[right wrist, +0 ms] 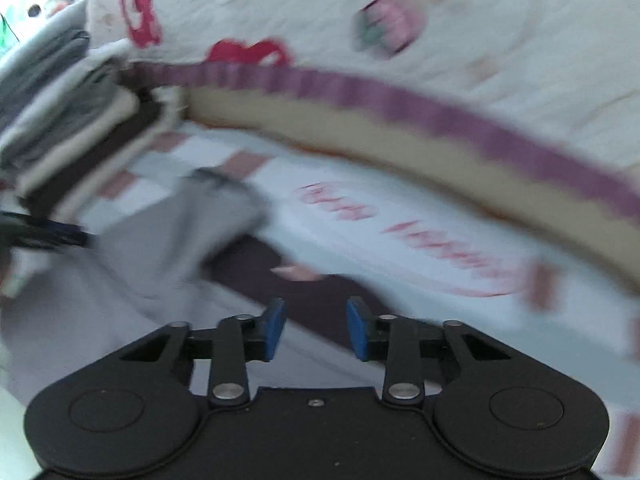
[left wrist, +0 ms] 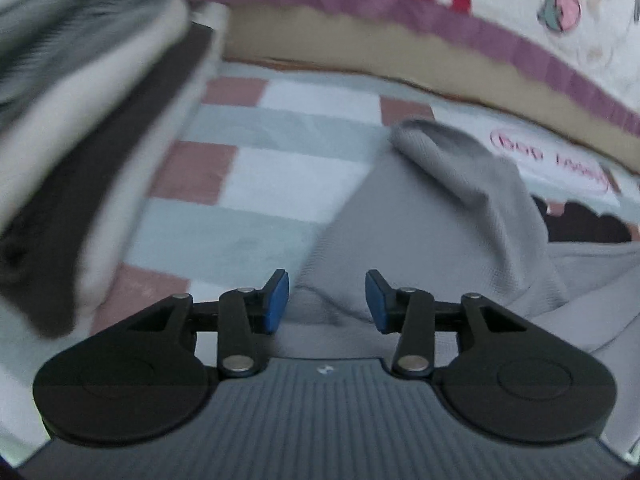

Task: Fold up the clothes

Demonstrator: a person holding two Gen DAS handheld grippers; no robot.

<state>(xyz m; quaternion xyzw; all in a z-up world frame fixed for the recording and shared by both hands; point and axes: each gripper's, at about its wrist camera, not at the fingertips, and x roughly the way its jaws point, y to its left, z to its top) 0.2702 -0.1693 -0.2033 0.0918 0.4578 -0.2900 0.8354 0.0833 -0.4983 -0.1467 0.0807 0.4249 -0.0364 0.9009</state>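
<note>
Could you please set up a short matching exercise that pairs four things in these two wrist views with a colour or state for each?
Things:
1. grey garment
2. stack of folded clothes
3. left gripper
4. ruffled trim

Colour or state:
A. purple
B. piled in layers of grey, cream and black, at the left
C. jaws apart, nothing between them
D. spread out, not yet folded, one sleeve reaching across the checked sheet

Pairs: 1-D, 2-B, 3-C, 4-A
</note>
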